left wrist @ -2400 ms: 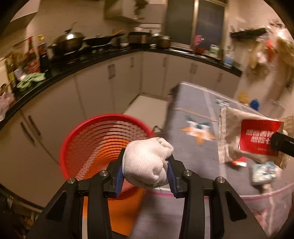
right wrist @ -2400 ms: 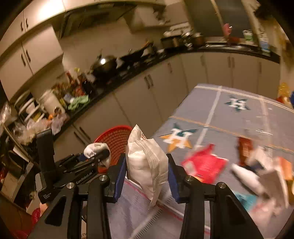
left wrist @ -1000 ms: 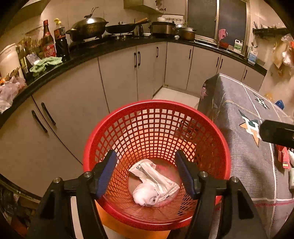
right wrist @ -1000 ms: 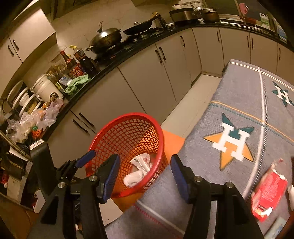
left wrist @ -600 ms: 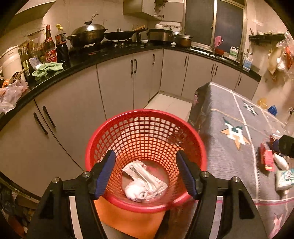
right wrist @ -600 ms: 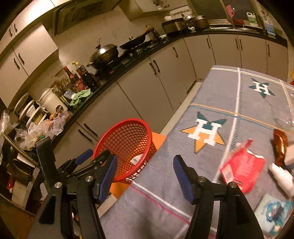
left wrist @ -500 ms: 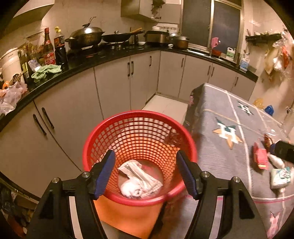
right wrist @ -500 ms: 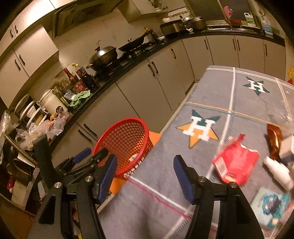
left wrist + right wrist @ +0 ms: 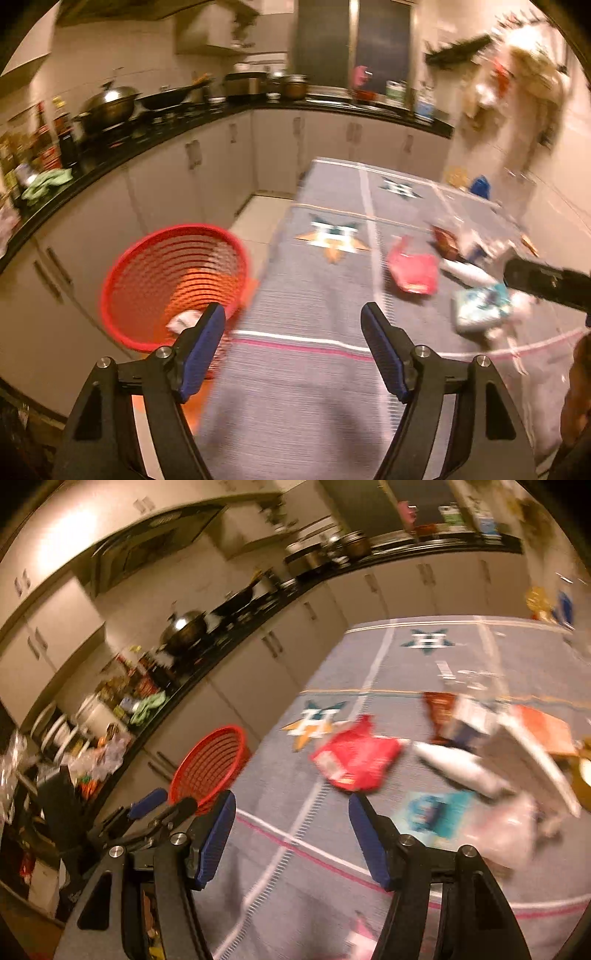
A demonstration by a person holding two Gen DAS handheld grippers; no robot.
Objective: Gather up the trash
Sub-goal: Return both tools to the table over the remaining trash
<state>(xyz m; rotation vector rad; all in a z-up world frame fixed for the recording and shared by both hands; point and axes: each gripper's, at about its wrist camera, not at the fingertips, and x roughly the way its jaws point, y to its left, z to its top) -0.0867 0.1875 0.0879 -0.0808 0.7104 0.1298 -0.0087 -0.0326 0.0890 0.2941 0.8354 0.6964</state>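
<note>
Red basket (image 9: 173, 280) stands off the table's (image 9: 314, 387) left edge, holding white trash (image 9: 183, 318). Left gripper (image 9: 293, 334), jaws just widened, and right gripper (image 9: 291, 821) gape empty; a red packet (image 9: 356, 760) lies mid-table.

Pale cabinets (image 9: 162, 184) under a black countertop (image 9: 122, 155) wrap the dim, warm-lit kitchen; a dark window (image 9: 354, 44) sits behind.

No legible text (all blurred)
</note>
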